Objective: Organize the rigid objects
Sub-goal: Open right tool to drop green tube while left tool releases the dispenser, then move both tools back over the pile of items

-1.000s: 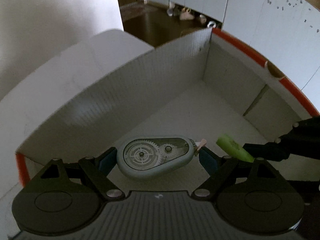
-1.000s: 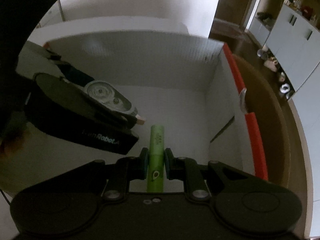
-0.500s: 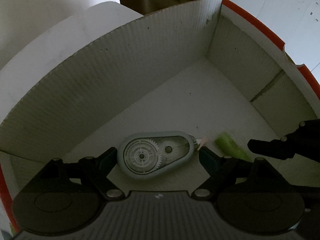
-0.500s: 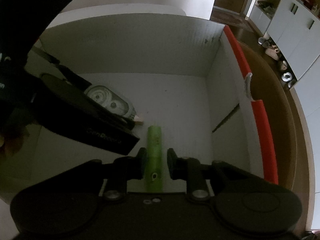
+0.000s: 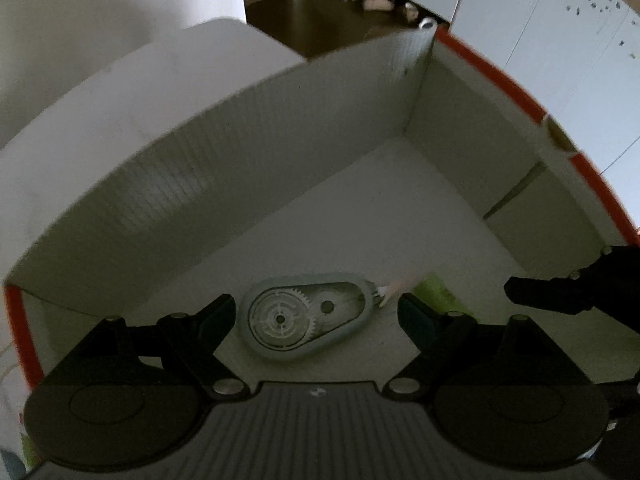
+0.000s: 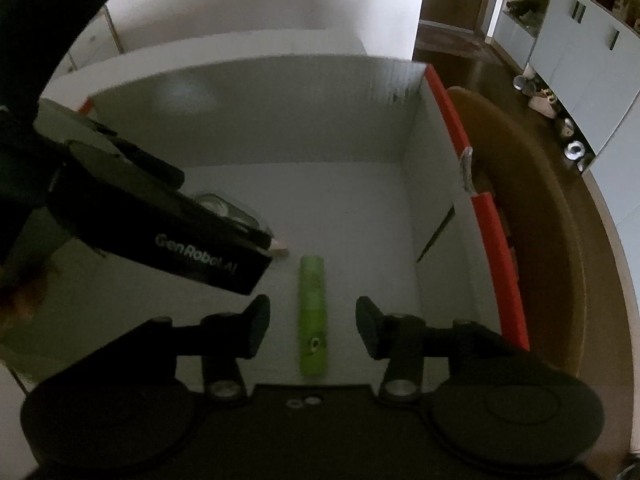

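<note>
A white cardboard box (image 5: 200, 184) with an orange-red rim fills both views. On its floor lies a grey-blue correction tape dispenser (image 5: 304, 320). My left gripper (image 5: 316, 318) hangs open just above it, a pad on each side and neither pressing. Beside the tape's tip lies a green tube (image 6: 312, 312), also showing in the left wrist view (image 5: 436, 296). My right gripper (image 6: 314, 322) straddles the tube with its jaws opening, and both pads are well clear of it. The left gripper's black body (image 6: 192, 248) hides most of the tape in the right wrist view.
The box walls (image 6: 280, 120) stand tall on all sides that show, with a slit in the right wall (image 6: 436, 236). A brown round tabletop (image 6: 540, 240) lies right of the box. White cabinets (image 5: 560, 40) and a dark floor lie beyond.
The right jaws have come apart off the green tube, which now lies free on the box floor. The right gripper has lifted slightly. The tape has turned a little between the left fingers.
</note>
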`<control>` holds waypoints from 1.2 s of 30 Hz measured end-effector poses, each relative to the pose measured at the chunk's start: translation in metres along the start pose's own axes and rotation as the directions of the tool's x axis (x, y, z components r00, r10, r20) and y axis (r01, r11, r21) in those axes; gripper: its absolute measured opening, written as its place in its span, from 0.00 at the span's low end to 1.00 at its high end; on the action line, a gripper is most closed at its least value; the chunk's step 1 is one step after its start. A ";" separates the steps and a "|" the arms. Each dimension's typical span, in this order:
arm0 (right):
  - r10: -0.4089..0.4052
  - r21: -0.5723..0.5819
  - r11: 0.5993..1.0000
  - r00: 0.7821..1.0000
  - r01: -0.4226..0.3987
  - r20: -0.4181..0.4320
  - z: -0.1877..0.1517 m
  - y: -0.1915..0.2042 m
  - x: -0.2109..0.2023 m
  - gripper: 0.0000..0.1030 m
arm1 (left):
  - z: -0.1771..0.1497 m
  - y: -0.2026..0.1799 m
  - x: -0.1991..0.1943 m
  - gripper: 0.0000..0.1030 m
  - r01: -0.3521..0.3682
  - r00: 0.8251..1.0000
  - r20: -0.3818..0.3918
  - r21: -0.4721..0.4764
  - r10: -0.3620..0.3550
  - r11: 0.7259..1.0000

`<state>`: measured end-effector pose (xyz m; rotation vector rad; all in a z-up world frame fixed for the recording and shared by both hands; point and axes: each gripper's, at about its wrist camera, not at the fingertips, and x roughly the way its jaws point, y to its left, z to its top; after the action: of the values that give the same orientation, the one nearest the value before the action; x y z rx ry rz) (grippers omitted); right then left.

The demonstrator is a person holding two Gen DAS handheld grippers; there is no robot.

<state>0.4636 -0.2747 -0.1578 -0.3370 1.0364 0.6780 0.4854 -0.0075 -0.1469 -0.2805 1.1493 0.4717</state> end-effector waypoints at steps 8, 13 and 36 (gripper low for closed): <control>0.035 0.016 0.999 0.996 -0.037 0.087 -0.005 0.003 -0.043 0.54 | -0.016 0.008 -0.049 0.86 0.034 0.992 0.124 -0.036 -0.029 0.999; 0.049 0.013 0.999 0.992 -0.050 0.120 -0.013 0.008 -0.061 0.59 | -0.027 0.019 -0.068 0.86 0.052 0.981 0.189 -0.035 -0.044 0.998; 0.105 -0.021 0.994 0.952 -0.103 0.289 -0.044 0.049 -0.125 0.77 | -0.108 0.025 -0.176 0.86 0.074 0.910 0.411 -0.034 -0.054 0.997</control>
<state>0.3601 -0.3073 -0.0676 -0.1811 0.7754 0.7998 0.3281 -0.0719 -0.0266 -0.2459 0.7157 0.4742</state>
